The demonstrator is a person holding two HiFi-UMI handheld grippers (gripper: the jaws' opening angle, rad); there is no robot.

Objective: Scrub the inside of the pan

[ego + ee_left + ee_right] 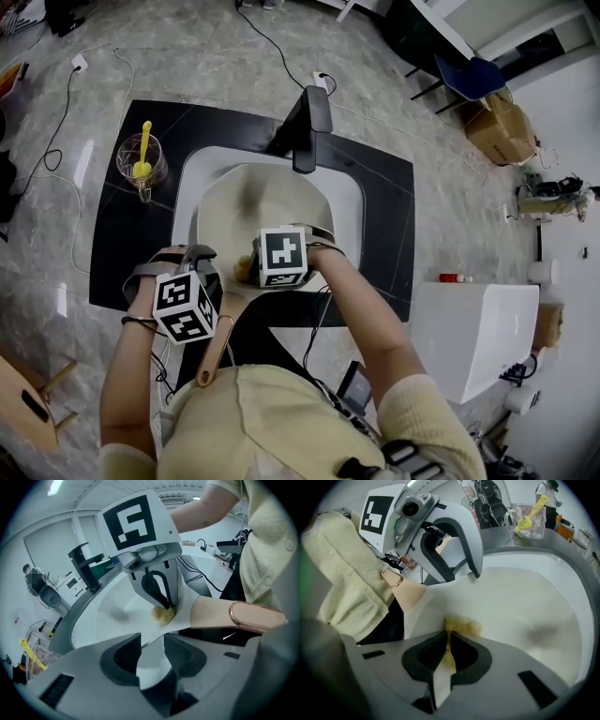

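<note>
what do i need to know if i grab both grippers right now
Left gripper: closed on the pan at its rim, beside the handle, steadying it in the sink.
Right gripper: closed on the yellow scrubber, which sits against the pan's inside near the near rim.
Done: scrubber is on the pan; how much is already clean can't be told.
Left: work the scrubber over the rest of the inside; the dark smudge on the far side probably needs it.
</note>
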